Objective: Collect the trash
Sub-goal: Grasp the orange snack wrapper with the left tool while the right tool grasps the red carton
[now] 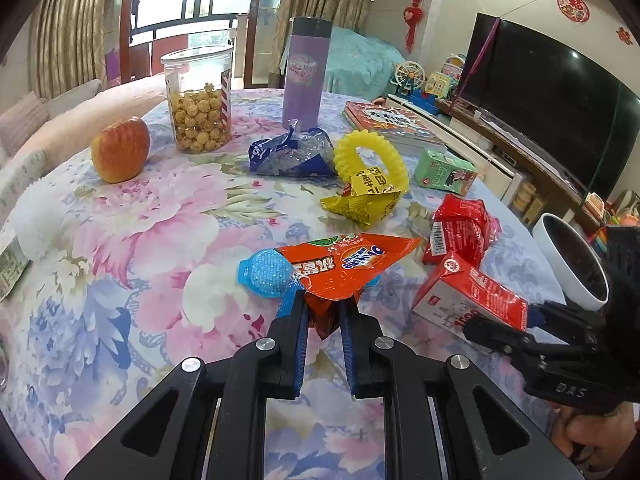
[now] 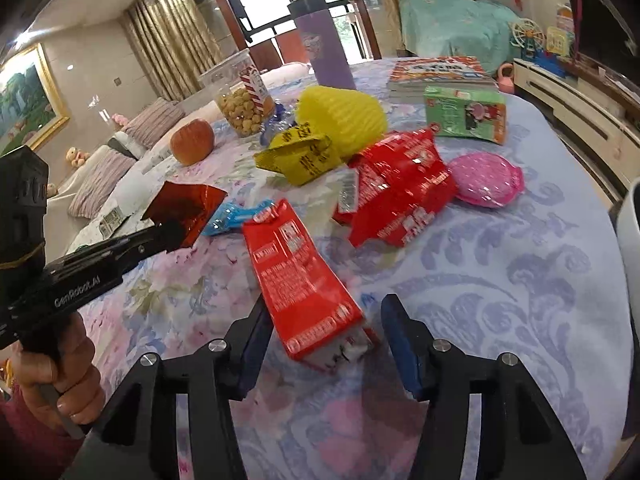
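"GenRobot.AI" on left gripper (image 2: 168, 232)

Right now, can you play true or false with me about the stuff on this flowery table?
1. The left gripper is pinching the orange wrapper. True.
2. The apple is inside the popcorn jar. False: it sits on the tablecloth beside the jar.
3. The red carton lies between the right gripper's open jaws. True; only the left pad may touch it, the right pad stands clear.
4. The purple bottle is tipped over. False: it stands upright.
5. The green carton is next to the books. True.
6. The yellow ring is in the white bin. False: it lies on the table.
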The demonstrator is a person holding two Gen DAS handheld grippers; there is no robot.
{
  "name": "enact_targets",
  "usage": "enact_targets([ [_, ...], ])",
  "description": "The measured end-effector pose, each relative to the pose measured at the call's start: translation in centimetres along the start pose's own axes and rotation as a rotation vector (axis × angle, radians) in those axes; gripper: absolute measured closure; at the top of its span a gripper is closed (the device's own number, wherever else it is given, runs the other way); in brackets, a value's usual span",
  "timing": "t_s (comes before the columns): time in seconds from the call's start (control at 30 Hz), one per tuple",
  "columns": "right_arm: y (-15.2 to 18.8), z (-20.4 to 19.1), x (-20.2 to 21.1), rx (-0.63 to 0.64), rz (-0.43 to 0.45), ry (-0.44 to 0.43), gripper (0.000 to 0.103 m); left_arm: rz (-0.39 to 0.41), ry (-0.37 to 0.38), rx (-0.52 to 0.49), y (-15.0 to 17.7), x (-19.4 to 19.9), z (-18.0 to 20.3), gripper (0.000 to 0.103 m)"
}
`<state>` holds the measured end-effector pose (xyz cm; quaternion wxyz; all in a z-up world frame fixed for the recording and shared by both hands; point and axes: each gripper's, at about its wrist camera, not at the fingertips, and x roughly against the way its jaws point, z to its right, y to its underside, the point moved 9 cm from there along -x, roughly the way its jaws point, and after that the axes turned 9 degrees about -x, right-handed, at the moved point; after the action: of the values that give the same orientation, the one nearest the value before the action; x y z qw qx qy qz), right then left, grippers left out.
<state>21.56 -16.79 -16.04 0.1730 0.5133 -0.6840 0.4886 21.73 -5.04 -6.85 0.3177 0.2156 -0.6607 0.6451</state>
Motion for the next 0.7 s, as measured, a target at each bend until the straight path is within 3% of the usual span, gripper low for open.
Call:
enact_targets([
  [0.03, 0.0, -0.1, 0.0, 0.008, 0.005, 0.006, 0.061, 0.000, 0.003, -0.001, 0.0, 0.1, 0.2, 0.089],
  [0.2, 0.3, 0.0, 0.8, 0.002, 0.011, 0.008, 0.071, 0.005, 0.031, -0.042, -0.2, 0.5, 2.1, 0.089],
  [0.7, 1.3, 6.4, 9.0, -0.119, 0.137, 0.072, 0.071, -0.018, 0.180, -0.174, 0.0, 0.4, 11.2, 0.089],
])
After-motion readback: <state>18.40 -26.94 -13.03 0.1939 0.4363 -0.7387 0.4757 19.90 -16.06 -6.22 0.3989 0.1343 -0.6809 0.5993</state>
